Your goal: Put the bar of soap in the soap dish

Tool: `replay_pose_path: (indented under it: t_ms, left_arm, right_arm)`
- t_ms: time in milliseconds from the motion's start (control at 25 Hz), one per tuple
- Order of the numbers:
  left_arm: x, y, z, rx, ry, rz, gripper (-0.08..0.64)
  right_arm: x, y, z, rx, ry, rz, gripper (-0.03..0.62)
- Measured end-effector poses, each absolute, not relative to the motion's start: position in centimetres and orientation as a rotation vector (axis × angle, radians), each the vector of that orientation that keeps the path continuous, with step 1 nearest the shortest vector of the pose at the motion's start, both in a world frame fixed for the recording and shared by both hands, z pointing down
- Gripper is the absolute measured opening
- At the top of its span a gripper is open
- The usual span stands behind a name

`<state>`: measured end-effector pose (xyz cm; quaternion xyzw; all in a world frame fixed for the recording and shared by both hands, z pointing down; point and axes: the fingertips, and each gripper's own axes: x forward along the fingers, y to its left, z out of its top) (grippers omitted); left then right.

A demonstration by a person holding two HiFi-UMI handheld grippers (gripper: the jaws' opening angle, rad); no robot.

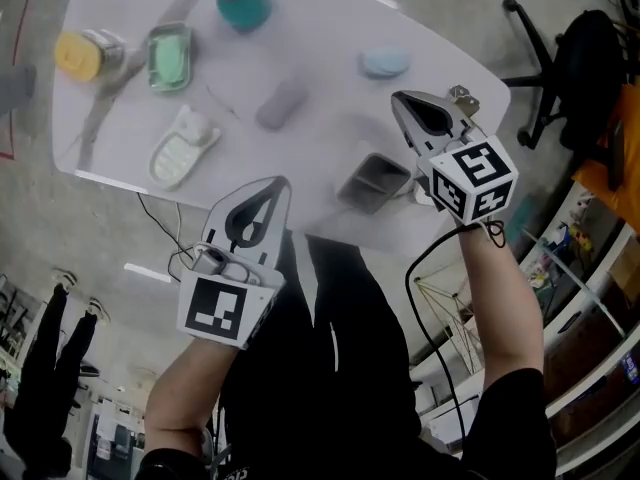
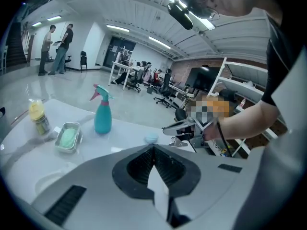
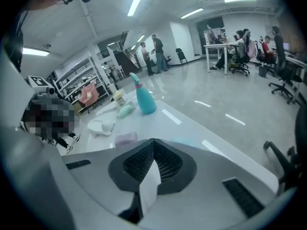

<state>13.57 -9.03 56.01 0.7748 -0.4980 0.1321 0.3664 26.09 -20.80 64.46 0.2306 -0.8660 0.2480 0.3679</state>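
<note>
— Soaps first: how many do we count?
— Three. We see a green soap (image 1: pixel 169 58) lying in a metal dish (image 1: pixel 150 68), a mauve bar of soap (image 1: pixel 282 104) bare on the tabletop near its middle, and a round blue soap (image 1: pixel 384 63) to the right of it in the head view, also on the bare top.
— And dishes?
— Three again: the metal dish, a white dish (image 1: pixel 170 160) near the left front edge, and a dark dish (image 1: pixel 374 181) at the near edge. The dark one is empty. The white one holds a pale lump that we cannot name.
— Bottles?
— Two: one teal spray bottle (image 1: pixel 241 1) and one yellow-capped bottle (image 1: pixel 80 55), both on the far side.
— Our grippers?
— Two. The left gripper (image 1: pixel 281 186) hangs over the near edge and the right gripper (image 1: pixel 400 100) above the dark dish, both apart from the things on the table. On each, the jaws meet with nothing between them.
— Surface and room?
— We stand at one white table (image 1: pixel 320 38) with rounded corners on a glossy grey floor (image 1: pixel 50 218). One black office chair (image 1: pixel 540 73) stands to the right. The gripper views show strip lights, desks with seated people, shelving and two people standing far off.
</note>
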Motion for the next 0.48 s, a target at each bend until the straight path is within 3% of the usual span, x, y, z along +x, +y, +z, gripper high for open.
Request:
replay_pose_path:
  t_ms: [480]
  left_arm:
    - [10.9,-12.0,58.8,1.895,-1.323,0.353,0.009]
  right_arm:
    - [26.3,-24.7,70.7,0.401,-2.052,0.353,0.017]
